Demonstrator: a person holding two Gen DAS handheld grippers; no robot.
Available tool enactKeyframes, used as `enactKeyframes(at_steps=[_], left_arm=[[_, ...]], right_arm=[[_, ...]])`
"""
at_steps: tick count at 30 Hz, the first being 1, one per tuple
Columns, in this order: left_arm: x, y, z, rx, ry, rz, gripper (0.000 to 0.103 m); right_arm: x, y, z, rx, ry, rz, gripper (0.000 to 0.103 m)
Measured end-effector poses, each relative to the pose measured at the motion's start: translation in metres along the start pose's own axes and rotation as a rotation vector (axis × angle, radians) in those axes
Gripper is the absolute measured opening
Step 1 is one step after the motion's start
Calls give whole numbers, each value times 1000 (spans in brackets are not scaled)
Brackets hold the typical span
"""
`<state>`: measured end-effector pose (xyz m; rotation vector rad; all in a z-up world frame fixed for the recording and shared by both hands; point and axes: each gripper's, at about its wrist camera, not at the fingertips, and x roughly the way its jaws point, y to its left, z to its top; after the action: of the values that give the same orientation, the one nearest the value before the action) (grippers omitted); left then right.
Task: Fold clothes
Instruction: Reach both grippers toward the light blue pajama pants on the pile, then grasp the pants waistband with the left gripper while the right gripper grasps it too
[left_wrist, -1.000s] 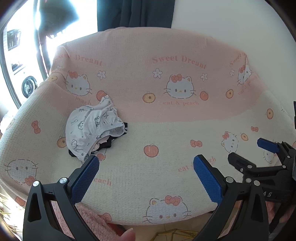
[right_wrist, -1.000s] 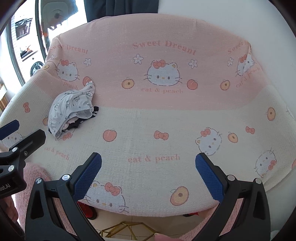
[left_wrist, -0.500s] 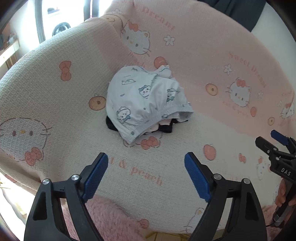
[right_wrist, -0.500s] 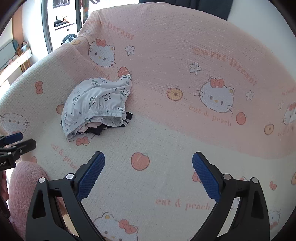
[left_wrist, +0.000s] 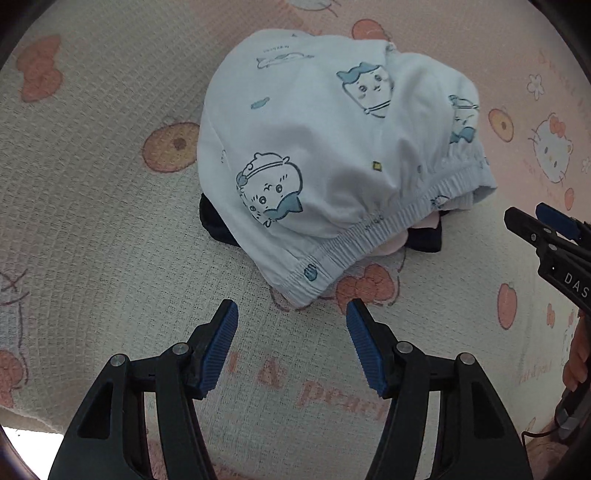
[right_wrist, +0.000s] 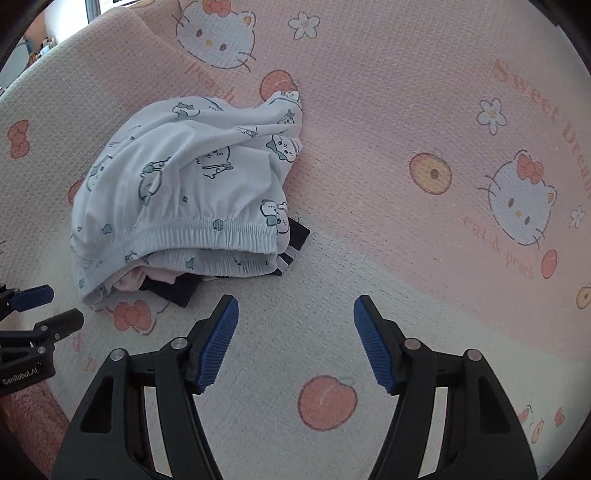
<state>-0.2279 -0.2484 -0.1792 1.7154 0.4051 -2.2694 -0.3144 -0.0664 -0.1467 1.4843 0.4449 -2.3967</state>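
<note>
Left wrist view: light, limp printed shorts heaped on dark clothes; elastic waistband offers best hold; left gripper and right gripper closing, nothing between fingers.

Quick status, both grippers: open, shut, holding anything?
Left gripper: open and closing, nothing between its jaws; the white printed shorts lie just ahead.
Right gripper: open and closing, empty, over the blanket.

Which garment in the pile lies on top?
The pale blue cartoon-print shorts with the elastic waistband; the dark garment and the pink one only peek out beneath.
</note>
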Motion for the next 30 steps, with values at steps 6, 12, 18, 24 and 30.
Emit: enactKeyframes(at_steps=[6,12,18,24,30], left_arm=[[20,-8,11,-26,-19,0,36],[-23,-23,12,-35,-173,-25,6],[-83,-28,3,-34,-302,-91,5],[-151,-49,-30,52,-370,-160,5],[-204,-62,-72,158,-398,-260,5]], right_arm=[[51,2,23,-9,32,28,52],[32,-14,24,73,-40,67,6],[-46,-36,29,111,-181,23,5],[-143,-56,21,123,-312,-4,5],[-223,-71,-38,193,-385,-88,5]])
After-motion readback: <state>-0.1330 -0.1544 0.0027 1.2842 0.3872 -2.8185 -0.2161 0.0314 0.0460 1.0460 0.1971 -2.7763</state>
